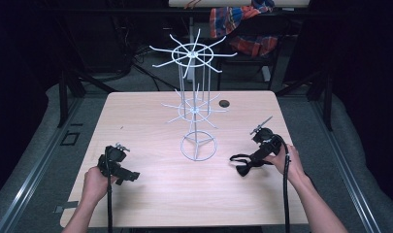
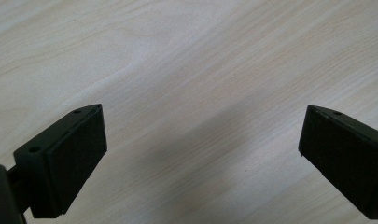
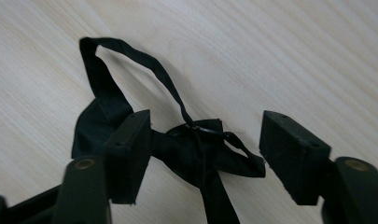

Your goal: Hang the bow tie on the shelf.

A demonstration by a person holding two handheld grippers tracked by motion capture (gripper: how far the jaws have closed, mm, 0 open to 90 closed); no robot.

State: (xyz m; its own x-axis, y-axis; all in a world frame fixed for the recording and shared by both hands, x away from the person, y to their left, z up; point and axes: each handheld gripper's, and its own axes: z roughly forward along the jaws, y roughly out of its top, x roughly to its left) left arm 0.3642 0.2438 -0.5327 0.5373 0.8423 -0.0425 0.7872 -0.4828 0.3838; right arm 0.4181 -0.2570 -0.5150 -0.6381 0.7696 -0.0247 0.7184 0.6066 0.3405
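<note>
A black bow tie with a looped strap (image 1: 245,164) lies on the wooden table (image 1: 150,194) at the right. In the right gripper view the bow tie (image 3: 196,149) sits between the spread jaws, knot in the middle and strap loop curling up to the left. My right gripper (image 1: 250,162) is open over it, and its left finger (image 3: 128,154) overlaps one wing. My left gripper (image 1: 131,175) rests low at the table's left, open, with bare wood (image 2: 200,121) between its fingers. A white wire rack (image 1: 198,104) with two tiers of radiating hooks stands at the table's centre.
The rack's ring base (image 1: 198,146) sits between the two grippers. A small dark round hole (image 1: 224,103) marks the table near its far edge. Colourful cloth (image 1: 242,24) hangs over a frame behind the table. Cables trail from both grippers toward the near edge.
</note>
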